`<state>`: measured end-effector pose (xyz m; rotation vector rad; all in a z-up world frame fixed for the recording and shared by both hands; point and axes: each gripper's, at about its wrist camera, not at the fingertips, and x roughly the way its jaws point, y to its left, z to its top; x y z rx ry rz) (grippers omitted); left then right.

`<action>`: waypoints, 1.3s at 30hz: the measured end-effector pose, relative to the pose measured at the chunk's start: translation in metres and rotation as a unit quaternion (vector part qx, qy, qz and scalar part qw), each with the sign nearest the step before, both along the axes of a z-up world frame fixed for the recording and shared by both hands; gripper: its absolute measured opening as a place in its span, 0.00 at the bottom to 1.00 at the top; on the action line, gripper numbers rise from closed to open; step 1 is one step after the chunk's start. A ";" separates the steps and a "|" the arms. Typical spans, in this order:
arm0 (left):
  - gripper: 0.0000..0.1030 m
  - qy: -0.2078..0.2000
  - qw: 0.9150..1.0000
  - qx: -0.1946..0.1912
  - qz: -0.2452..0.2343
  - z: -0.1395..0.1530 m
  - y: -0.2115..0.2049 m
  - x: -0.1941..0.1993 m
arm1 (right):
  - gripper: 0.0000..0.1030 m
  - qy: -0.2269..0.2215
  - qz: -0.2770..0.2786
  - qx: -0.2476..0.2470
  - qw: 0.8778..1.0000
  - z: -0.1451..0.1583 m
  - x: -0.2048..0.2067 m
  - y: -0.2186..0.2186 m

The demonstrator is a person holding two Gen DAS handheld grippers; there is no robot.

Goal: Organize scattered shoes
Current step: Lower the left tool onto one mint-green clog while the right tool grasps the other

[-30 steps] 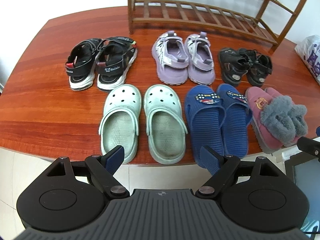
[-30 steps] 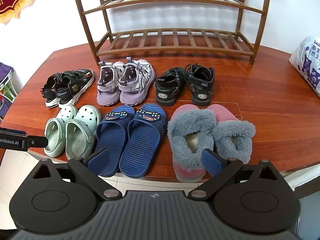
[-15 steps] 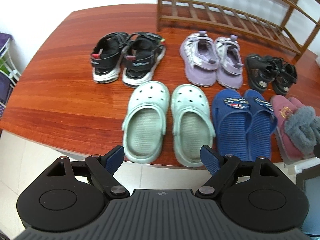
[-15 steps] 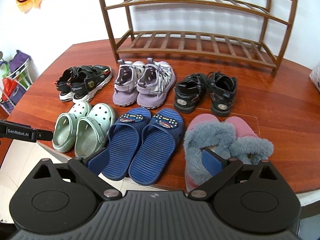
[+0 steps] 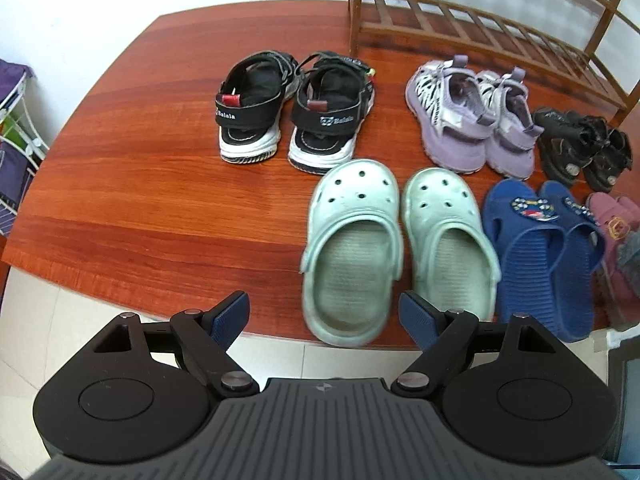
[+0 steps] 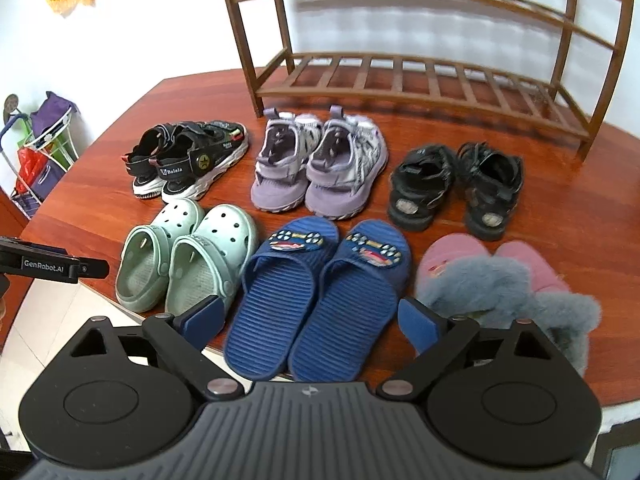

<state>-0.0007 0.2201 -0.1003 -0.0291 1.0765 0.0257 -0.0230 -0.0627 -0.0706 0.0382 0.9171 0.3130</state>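
Six pairs of shoes stand in two rows on a red-brown wooden table (image 5: 140, 200). Back row: black-and-white sandals (image 5: 296, 112), purple sneakers (image 5: 468, 120), black sandals (image 6: 456, 188). Front row: mint green clogs (image 5: 396, 240), blue slippers (image 6: 320, 292), pink slippers with grey fur (image 6: 508, 280). My left gripper (image 5: 326, 314) is open and empty, just short of the table's front edge, before the left clog's heel. My right gripper (image 6: 310, 314) is open and empty, over the heels of the blue slippers. The left gripper's side (image 6: 52, 266) shows at the left of the right wrist view.
A brown wooden shoe rack (image 6: 420, 80) with slatted shelves stands at the back of the table against a white wall. A wire cart with bags (image 6: 44, 148) stands on the floor to the left. Pale floor tiles (image 5: 60, 320) lie below the table's front edge.
Both views have shifted left: shoes and rack now sit further right in each frame. The right gripper has swung from the furry slippers to the blue slippers. Both stay open.
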 end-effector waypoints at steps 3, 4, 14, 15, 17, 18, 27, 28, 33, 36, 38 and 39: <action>0.74 0.001 1.000 -0.005 -0.014 -0.007 0.007 0.009 | 0.89 0.009 -0.004 0.010 1.000 -0.009 0.004 0.016; 0.73 0.002 1.000 -0.006 -0.018 -0.010 0.009 0.012 | 0.87 0.013 -0.003 0.011 1.000 -0.012 0.007 0.023; 0.56 0.009 0.997 -0.021 -0.069 -0.033 0.029 0.041 | 0.64 0.034 0.014 0.020 0.999 -0.043 0.035 0.088; 0.54 0.010 0.997 -0.023 -0.075 -0.035 0.030 0.044 | 0.64 0.037 0.016 0.019 0.999 -0.047 0.038 0.094; 0.52 0.013 0.996 -0.030 -0.087 -0.038 0.032 0.048 | 0.60 0.041 0.019 0.016 0.999 -0.052 0.043 0.103; 0.51 0.013 0.995 -0.032 -0.090 -0.040 0.033 0.051 | 0.60 0.039 0.022 0.015 0.999 -0.053 0.045 0.107; 0.37 0.024 0.993 -0.041 -0.106 -0.051 0.029 0.067 | 0.55 0.015 0.046 -0.024 0.999 -0.061 0.062 0.137; 0.37 0.025 0.993 -0.041 -0.108 -0.052 0.028 0.068 | 0.54 0.012 0.052 -0.030 0.998 -0.061 0.065 0.141; 0.37 0.027 0.992 -0.045 -0.119 -0.057 0.023 0.076 | 0.54 0.004 0.074 -0.050 0.996 -0.068 0.073 0.151; 0.37 0.029 0.991 -0.047 -0.124 -0.060 0.020 0.080 | 0.51 0.003 0.083 -0.060 0.995 -0.073 0.078 0.156; 0.37 0.031 0.991 -0.053 -0.119 -0.062 0.022 0.081 | 0.51 0.001 0.083 -0.068 0.994 -0.077 0.081 0.158; 0.37 0.032 0.991 -0.056 -0.117 -0.063 0.023 0.081 | 0.51 0.001 0.083 -0.070 0.994 -0.079 0.083 0.158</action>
